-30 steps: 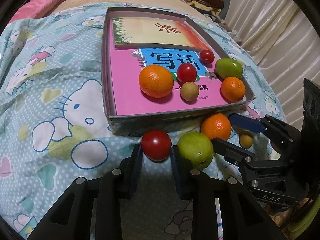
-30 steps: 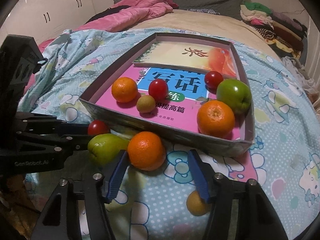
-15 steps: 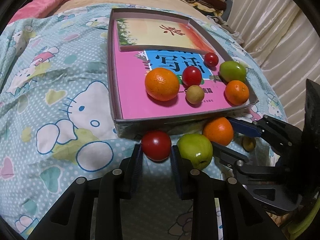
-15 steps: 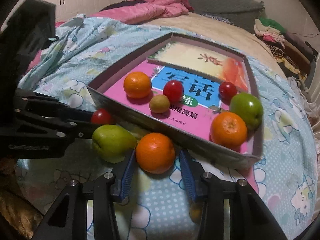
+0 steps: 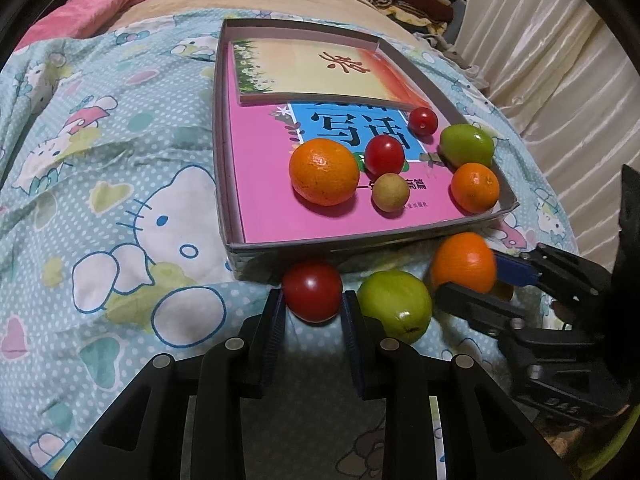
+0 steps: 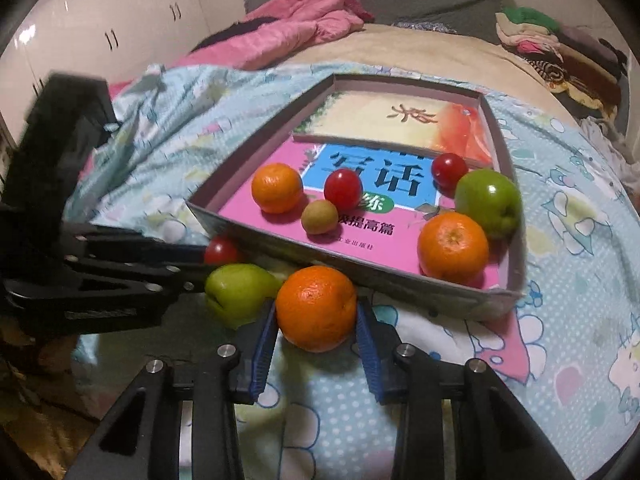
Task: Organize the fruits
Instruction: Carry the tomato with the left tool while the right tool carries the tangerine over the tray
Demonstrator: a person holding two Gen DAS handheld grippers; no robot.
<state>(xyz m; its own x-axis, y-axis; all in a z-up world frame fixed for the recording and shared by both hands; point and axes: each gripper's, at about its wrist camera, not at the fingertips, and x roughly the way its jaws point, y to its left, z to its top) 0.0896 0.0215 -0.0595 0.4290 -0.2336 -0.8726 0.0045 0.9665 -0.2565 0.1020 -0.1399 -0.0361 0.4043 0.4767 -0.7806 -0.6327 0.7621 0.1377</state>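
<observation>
Fruits: you're clamping the tomato (image 5: 312,297) in the left tool (image 5: 312,312) and closing the right tool (image 6: 316,320) onto the orange (image 6: 316,307), both on the bed beside the box (image 5: 360,246); lifting both clear of its wall is next.

The pink book (image 5: 280,184) in the middle of the left wrist view has big dark letters "写话" on a blue patch, and small letters "高篇" lower right of that. In the right wrist view the same book (image 6: 260,212) shows "练" in a green circle and "提高篇" under it. The yellow book (image 5: 312,68) near the top has one red sign, too swirly to read. Low on the right, the black gripper (image 5: 560,404) says "DAS".
</observation>
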